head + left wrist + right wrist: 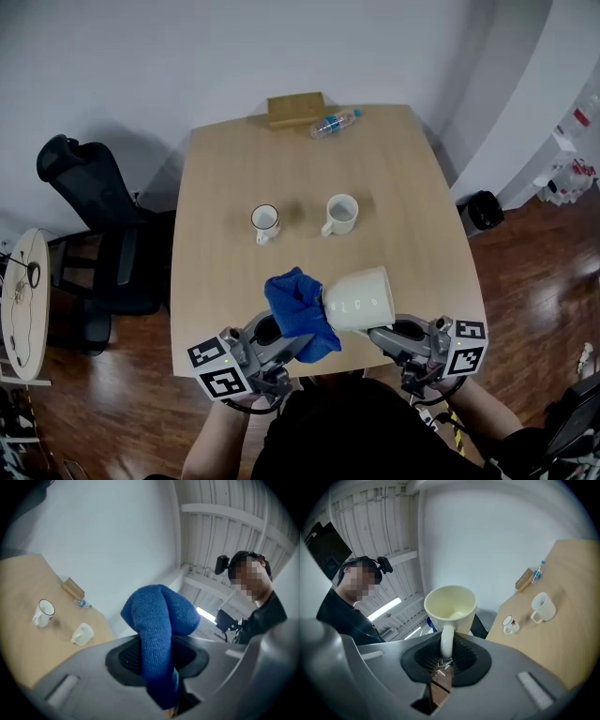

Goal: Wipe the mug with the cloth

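Left tool (274,343) is clamped on the blue cloth (298,307): the left tool's own view shows a fold pinched tight between the jaws, with the rest bunched out front. Next right is the mug (359,298), in the air over the near edge of the surface (225,178), tipped on its side with its closed end against the cloth. Right tool (396,337) is nipped on the handle (446,641) only, jaws nearly together and nothing else supporting the cup. Risks as I see them: the handle is a thin lever, so any hard push from the cloth side can twist the mug in the pinch or pop it out. It hangs right at the edge, so a drop may miss the surface entirely. The cloth is held by one fold, so dragging it around the wall could pull it free or leave only a small patch wiping. I'd keep pressure light and in line with the handle. Views: only the head view shows cloth meeting mug, plus the two spare cups (265,220) mid-surface. The left tool's view is blocked by cloth, so no mug there. The right tool's view looks straight into the mug's mouth, which looks empty, with just a blue sliver behind.
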`<action>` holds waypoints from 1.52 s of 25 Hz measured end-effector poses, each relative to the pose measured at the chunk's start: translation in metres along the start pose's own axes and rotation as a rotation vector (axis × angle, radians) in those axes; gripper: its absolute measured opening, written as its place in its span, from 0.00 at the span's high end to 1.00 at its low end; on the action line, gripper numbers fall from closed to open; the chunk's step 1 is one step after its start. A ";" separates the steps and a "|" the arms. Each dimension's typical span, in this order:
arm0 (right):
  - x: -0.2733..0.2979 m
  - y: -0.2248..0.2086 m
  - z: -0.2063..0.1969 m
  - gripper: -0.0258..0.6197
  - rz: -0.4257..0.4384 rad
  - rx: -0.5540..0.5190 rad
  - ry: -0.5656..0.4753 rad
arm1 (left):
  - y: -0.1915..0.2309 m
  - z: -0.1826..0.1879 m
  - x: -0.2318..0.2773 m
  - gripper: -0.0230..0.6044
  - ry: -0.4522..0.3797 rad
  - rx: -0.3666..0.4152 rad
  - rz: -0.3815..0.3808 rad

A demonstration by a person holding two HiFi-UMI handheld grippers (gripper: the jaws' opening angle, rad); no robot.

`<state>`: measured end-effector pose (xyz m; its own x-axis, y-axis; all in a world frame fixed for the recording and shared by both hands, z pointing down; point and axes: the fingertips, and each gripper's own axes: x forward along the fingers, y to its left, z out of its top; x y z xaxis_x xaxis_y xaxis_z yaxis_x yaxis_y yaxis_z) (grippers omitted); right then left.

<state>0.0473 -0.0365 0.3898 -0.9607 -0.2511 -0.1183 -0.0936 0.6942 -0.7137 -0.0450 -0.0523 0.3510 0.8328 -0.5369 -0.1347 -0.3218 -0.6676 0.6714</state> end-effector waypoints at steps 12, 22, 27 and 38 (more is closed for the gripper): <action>-0.035 -0.108 -0.038 0.91 -0.492 -0.279 0.308 | 0.168 -0.106 -0.103 0.75 0.797 0.450 0.776; -0.074 -0.212 -0.137 0.91 -0.761 -0.275 0.672 | 0.243 -0.188 -0.134 0.75 1.090 0.488 0.844; -0.085 -0.228 -0.149 0.91 -0.844 -0.308 0.752 | 0.256 -0.209 -0.136 0.75 1.174 0.465 0.821; -0.086 -0.234 -0.156 0.90 -0.869 -0.360 0.742 | 0.265 -0.222 -0.136 0.72 1.182 0.484 0.836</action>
<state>0.1110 -0.0725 0.6749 -0.4453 -0.3613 0.8193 -0.7398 0.6639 -0.1092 -0.1432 -0.0417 0.7094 0.1385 -0.2840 0.9488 -0.7840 -0.6168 -0.0702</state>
